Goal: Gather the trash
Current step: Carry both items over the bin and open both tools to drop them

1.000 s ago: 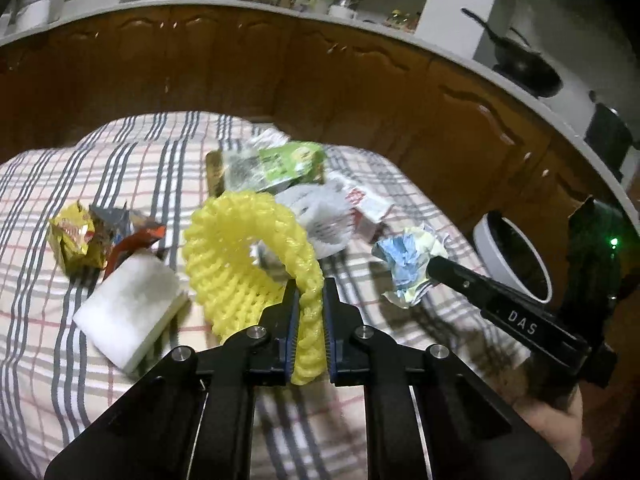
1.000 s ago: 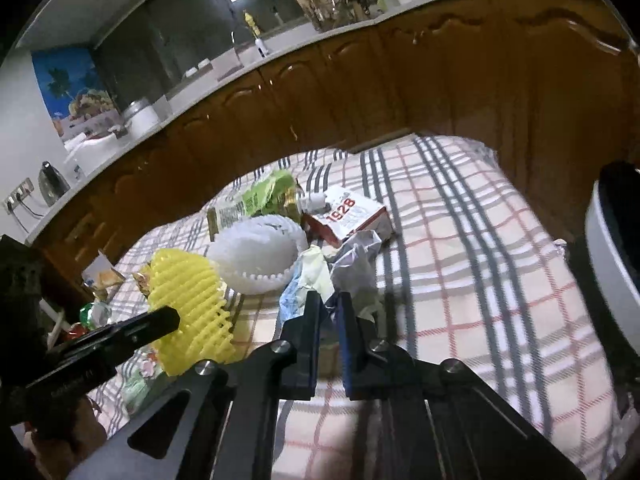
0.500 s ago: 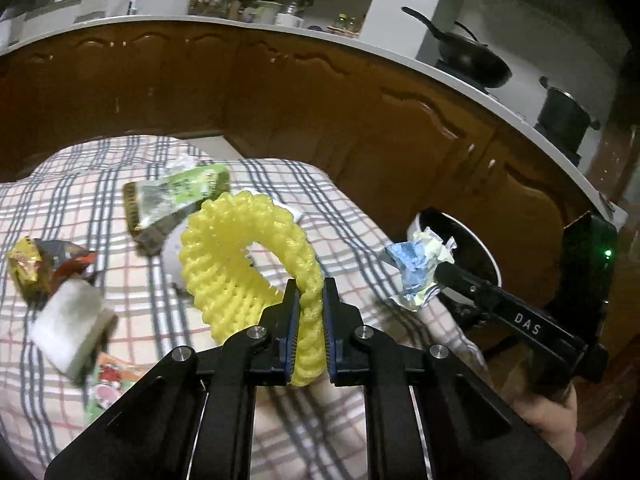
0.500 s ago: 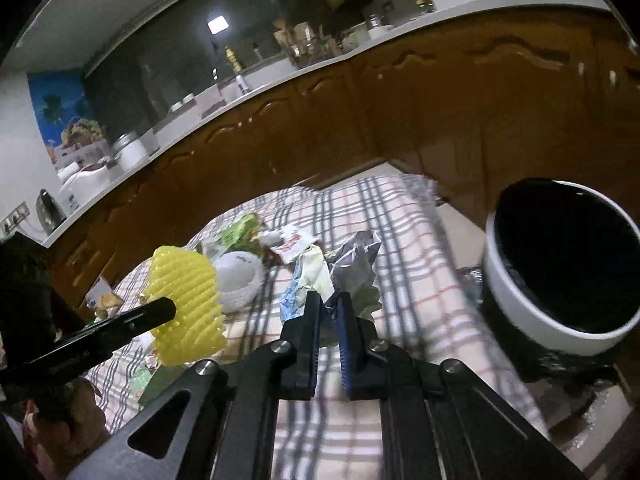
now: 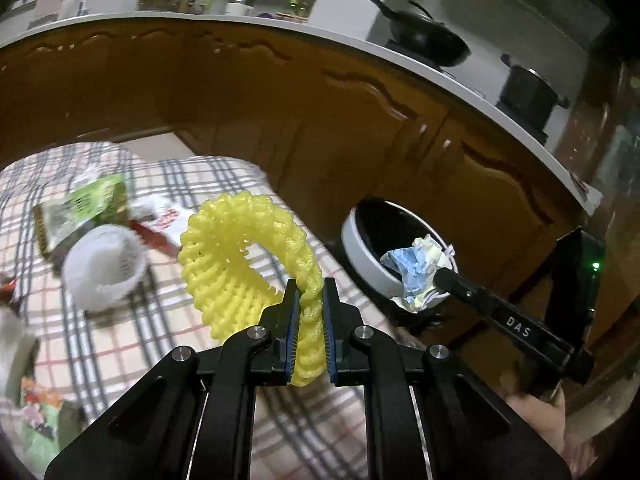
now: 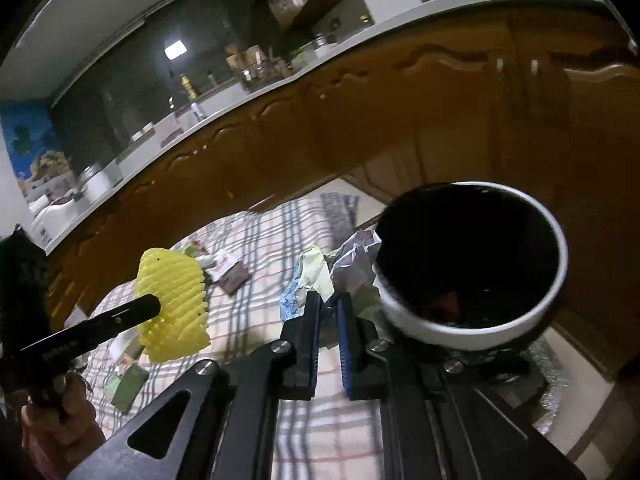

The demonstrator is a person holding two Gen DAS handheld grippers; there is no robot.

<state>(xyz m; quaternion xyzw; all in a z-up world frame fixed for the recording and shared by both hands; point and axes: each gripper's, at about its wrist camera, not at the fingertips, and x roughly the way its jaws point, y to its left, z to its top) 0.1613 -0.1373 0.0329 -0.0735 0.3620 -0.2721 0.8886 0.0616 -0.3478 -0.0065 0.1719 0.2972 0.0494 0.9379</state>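
Observation:
My left gripper (image 5: pixel 307 300) is shut on a yellow foam fruit net (image 5: pixel 244 256) and holds it above the checked tablecloth (image 5: pixel 120 344); the net also shows in the right wrist view (image 6: pixel 172 300). My right gripper (image 6: pixel 329 312) is shut on a crumpled paper wad (image 6: pixel 344 272), blue, pale yellow and white, held at the rim of the white trash bin (image 6: pixel 472 336) with a black liner. In the left wrist view the wad (image 5: pixel 416 272) hangs over the bin (image 5: pixel 360 256).
On the cloth lie a white foam net (image 5: pixel 104 264), a green packet (image 5: pixel 84 208), a red and white carton (image 5: pixel 164 224) and wrappers at the left edge (image 5: pixel 36 416). Brown cabinets (image 5: pixel 280 112) stand behind. The bin stands on the floor off the table's right end.
Both grippers have swung right, away from the table's middle toward the bin. The paper wad has gone from above the cloth to the bin's rim. The yellow net has travelled along, still gripped.

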